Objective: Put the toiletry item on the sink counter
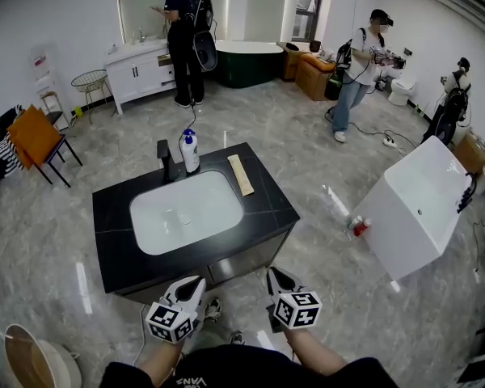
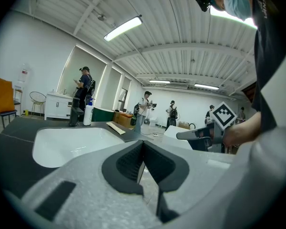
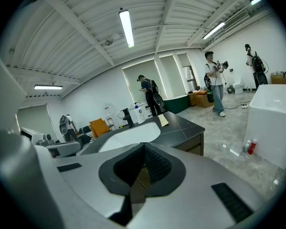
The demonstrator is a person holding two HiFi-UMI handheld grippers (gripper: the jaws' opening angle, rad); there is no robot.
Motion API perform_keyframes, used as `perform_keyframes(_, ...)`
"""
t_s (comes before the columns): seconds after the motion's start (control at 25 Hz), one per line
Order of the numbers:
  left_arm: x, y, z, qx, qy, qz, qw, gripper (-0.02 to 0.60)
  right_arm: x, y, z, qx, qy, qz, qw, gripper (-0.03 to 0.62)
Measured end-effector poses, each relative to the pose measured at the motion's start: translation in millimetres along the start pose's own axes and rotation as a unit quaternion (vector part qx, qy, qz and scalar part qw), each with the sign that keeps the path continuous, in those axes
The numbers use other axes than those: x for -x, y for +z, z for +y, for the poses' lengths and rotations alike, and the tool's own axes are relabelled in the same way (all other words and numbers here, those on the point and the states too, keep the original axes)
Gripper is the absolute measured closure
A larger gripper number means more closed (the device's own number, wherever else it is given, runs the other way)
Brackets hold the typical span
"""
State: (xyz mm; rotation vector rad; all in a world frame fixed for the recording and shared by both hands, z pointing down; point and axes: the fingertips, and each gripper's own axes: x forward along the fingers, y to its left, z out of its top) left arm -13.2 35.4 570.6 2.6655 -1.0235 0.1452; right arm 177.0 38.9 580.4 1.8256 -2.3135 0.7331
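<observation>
- The toiletry bottle (image 1: 189,150), white with a blue label, stands upright on the dark sink counter (image 1: 113,241), behind the white basin (image 1: 186,211) and just beside the black faucet (image 1: 166,160).
- A pale flat strip (image 1: 241,175) lies on the counter to the right of the basin.
- The left gripper (image 1: 198,280) hovers in front of the counter, jaws closed with nothing between them.
- The right gripper (image 1: 272,273) is beside it, jaws likewise closed and empty.
</observation>
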Motion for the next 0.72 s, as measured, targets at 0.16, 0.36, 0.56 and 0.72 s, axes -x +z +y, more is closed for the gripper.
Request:
perform_keyframes(0.16,3.3,-3.0,-4.8,-0.001,-0.002,0.002,1.0000,0.575,4.4,-4.1,-0.8,0.004,-0.001,0.004,1.000,0.595)
perform_keyframes(0.36,7.2,-2.5,-6.6,0.000,0.000,0.000,1.0000,0.575,8.8,-5.3,-0.6,0.006,-0.002,0.005,1.000,0.595)
perform_keyframes(0.56,7.1,-2.6,-9.4,0.000,-0.002,0.000,1.0000,0.575,9.7,-4.2,0.7,0.006,-0.002,0.005,1.000,0.595)
perform_keyframes(0.72,7.0,-3.3,-11.4,-0.001,-0.003,0.002,1.0000,0.575,10.2,-4.1,0.8,0.006,-0.003,0.006,1.000,0.595)
